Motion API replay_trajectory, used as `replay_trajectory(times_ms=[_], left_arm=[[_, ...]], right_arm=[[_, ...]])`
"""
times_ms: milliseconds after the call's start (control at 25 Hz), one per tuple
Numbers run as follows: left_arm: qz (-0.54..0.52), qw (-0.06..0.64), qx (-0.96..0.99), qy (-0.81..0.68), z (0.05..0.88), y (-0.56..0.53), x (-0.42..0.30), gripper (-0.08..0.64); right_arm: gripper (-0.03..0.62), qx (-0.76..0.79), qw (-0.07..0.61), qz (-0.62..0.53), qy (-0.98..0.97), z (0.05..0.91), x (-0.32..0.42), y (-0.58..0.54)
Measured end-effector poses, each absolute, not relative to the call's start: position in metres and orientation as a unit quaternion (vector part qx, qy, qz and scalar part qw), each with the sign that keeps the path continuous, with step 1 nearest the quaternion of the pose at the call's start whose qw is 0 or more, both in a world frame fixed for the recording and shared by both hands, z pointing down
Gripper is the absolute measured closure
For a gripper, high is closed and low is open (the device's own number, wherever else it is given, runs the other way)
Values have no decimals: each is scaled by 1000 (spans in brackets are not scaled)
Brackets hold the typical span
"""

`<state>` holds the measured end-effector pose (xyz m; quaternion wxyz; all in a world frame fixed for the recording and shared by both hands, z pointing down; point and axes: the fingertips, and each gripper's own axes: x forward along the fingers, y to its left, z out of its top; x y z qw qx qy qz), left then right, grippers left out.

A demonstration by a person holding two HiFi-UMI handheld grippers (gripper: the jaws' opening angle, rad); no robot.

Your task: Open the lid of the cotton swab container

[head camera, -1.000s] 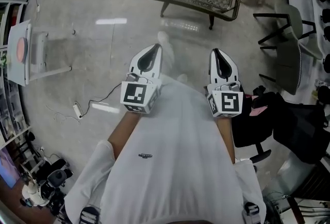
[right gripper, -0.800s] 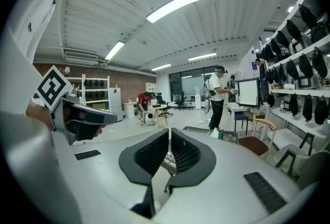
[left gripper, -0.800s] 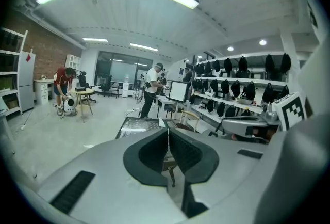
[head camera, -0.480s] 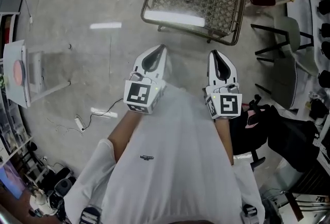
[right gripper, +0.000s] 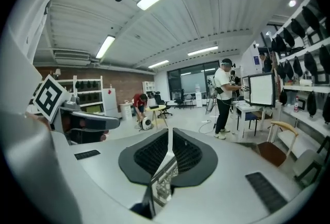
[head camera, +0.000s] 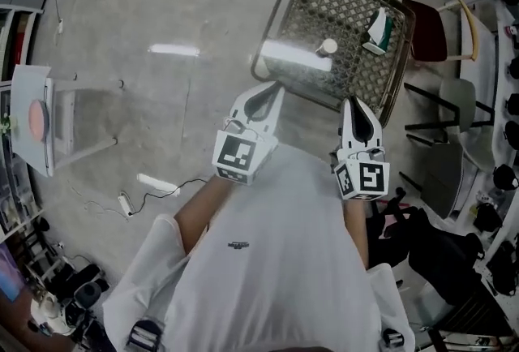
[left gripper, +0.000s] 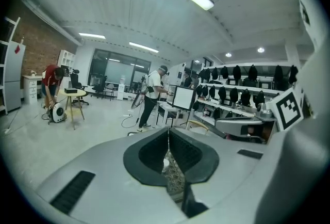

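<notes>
The cotton swab container [head camera: 328, 45], small, round and white, stands on a metal lattice table [head camera: 302, 10] at the upper right of the head view. A green and white packet [head camera: 379, 32] lies near it. My left gripper [head camera: 274, 89] is shut and empty, its tip over the table's near edge, short of the container. My right gripper [head camera: 352, 103], also shut and empty, hangs beside it at that same edge. In the left gripper view the jaws [left gripper: 168, 135] meet, and a white speck shows below them over the lattice [left gripper: 175, 180]. The right gripper view shows closed jaws [right gripper: 169, 141].
Chairs [head camera: 454, 99] stand right of the table, one with a dark red seat [head camera: 427, 30]. A black bag [head camera: 442, 253] lies at lower right. A white stand [head camera: 40, 107] and a floor cable [head camera: 123, 203] are at left. A person stands [left gripper: 153, 95] across the room.
The lattice table has come much closer, from the top edge of the head view down to the gripper tips. Both grippers have travelled forward together, still shut.
</notes>
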<state>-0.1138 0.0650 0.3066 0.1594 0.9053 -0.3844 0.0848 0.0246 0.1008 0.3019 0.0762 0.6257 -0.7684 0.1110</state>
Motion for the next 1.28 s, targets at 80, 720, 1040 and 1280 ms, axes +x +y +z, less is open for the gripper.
replay_trajectory(times_ms=[80, 720, 1040, 1280], left_arm=[[84, 158, 905, -386, 306, 49, -125, 552], [78, 156, 893, -414, 303, 7, -94, 551], [128, 131, 892, -413, 332, 1, -54, 551], [155, 125, 900, -387, 372, -10, -24, 490]], right_arm=[[592, 620, 75, 110, -773, 299, 15, 82], [578, 560, 110, 88, -816, 304, 30, 23], [577, 532, 123, 90, -833, 324, 61, 2], [575, 511, 137, 103, -842, 354, 80, -20]])
